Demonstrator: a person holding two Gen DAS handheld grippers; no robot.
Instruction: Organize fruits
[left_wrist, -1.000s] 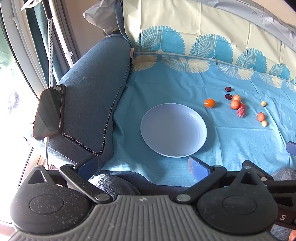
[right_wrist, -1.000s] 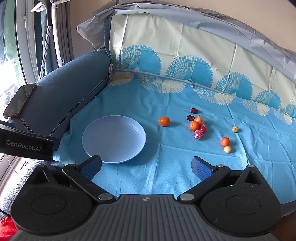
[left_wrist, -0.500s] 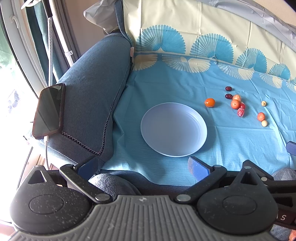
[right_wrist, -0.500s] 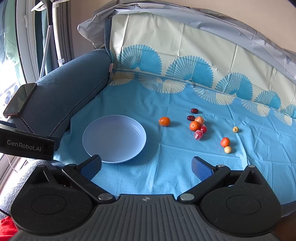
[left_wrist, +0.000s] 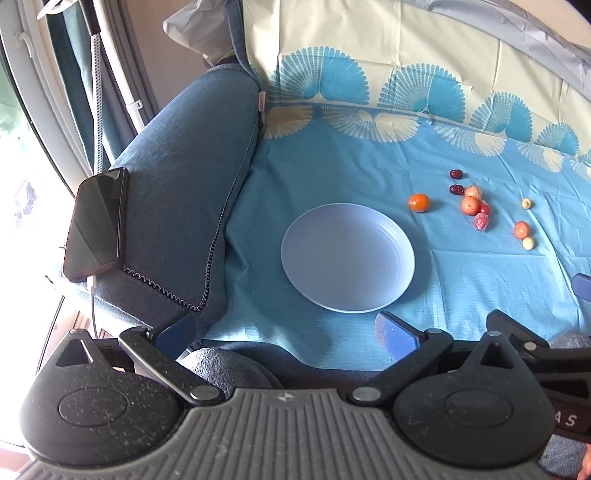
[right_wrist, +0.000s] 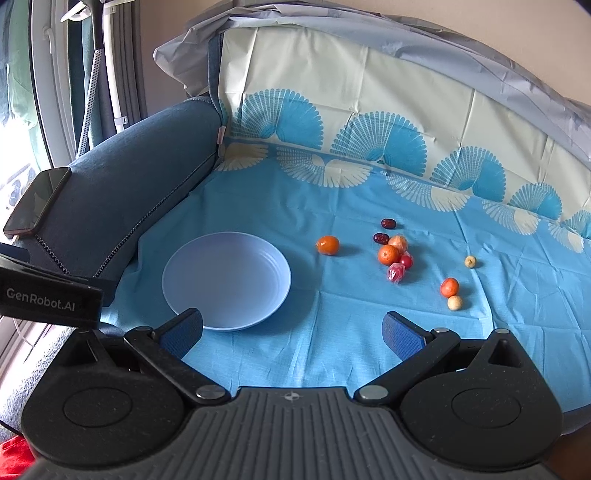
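Observation:
A pale blue plate (right_wrist: 192, 295) (left_wrist: 306, 280) lies empty on the blue cloth. To its right lie several small fruits: an orange one (right_wrist: 328, 245) (left_wrist: 419, 202) alone, a cluster with an orange one (right_wrist: 388, 255), a red one (right_wrist: 406, 261), a pink wrapped one (right_wrist: 395, 273) and two dark dates (right_wrist: 388, 223), then another orange one (right_wrist: 449, 287) with a pale one (right_wrist: 454, 302) and a small pale one (right_wrist: 470, 261). My left gripper (left_wrist: 282, 334) is open and empty, near the plate's front edge. My right gripper (right_wrist: 291, 330) is open and empty, in front of the plate and fruits.
A blue sofa armrest (left_wrist: 177, 192) rises left of the plate, with a black phone (left_wrist: 96, 223) on it. The patterned cloth runs up the sofa back (right_wrist: 369, 110). A window and curtain stand at far left (right_wrist: 55, 92).
Both grippers have shifted only slightly; the fruits and plate have not moved.

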